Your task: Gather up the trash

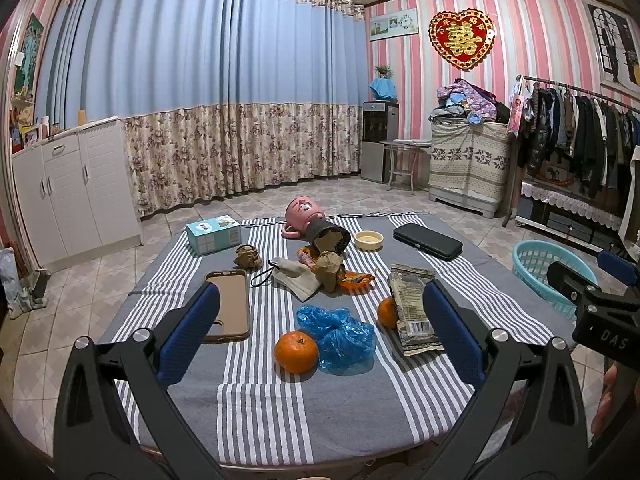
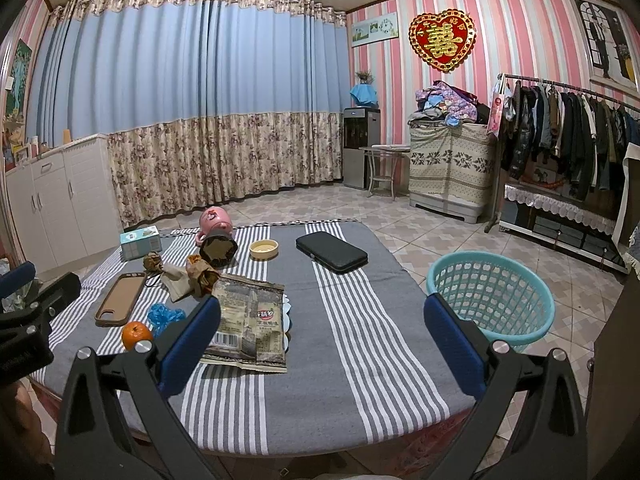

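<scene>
Above the table point(image 1: 264, 408), 2 gaping, empty grippers point(image 1: 320, 332) point(image 2: 322, 336)

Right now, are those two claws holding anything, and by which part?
Nothing is held. The left claw and the right claw both stand open above the striped tablecloth, with no item between their fingers.

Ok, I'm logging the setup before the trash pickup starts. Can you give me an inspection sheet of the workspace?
Surface: table under striped cloth, crowded at the left.
Job's things: snack wrapper, blue plastic bag, crumpled brown paper, orange wrapper; teal basket on the floor at the right.
Clutter: two oranges, phone case, black case, tissue box, tipped pink mug, small bowl.
Grippers: left tongs and right tongs open, holding nothing.
Cables: nothing seen.
Surroundings: curtains, cabinet, clothes rack.
</scene>
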Demonstrator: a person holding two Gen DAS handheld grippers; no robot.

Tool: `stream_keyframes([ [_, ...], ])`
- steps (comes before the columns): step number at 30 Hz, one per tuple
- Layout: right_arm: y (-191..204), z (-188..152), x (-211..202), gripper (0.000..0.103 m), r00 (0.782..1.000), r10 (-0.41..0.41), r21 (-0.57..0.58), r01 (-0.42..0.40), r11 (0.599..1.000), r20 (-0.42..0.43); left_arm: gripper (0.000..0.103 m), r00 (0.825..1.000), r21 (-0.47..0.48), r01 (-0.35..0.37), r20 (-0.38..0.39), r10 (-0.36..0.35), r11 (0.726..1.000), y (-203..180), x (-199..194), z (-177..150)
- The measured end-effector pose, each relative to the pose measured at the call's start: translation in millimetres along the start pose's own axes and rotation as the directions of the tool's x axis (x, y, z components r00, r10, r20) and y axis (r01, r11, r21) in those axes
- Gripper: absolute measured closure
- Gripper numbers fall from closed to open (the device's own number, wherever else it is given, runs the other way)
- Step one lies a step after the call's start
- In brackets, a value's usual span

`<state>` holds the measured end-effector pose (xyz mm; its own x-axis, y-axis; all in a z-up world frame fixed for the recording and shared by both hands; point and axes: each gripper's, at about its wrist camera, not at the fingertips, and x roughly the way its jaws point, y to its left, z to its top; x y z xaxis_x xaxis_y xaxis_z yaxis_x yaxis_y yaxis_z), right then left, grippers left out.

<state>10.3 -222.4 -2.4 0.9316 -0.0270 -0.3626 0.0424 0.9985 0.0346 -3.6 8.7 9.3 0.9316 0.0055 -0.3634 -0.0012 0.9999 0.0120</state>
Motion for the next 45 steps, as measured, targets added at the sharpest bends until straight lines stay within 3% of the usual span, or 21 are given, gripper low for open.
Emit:
stream_keyframes([
  [30,2,-2,2,0.004,1.000,0.000,-0.004,0.000,1.000,-0.002,0.005,1.000,-0.004,0.004,0.002,-0.004,1.000,7,3,-2],
  [45,-3,-10,16,0.004,1.000,0.002,0.012,-0.001,1.000,-0.018,0.005,0.999,-0.004,-0.001,-0.034,0.001,1.000,9,19,-12],
])
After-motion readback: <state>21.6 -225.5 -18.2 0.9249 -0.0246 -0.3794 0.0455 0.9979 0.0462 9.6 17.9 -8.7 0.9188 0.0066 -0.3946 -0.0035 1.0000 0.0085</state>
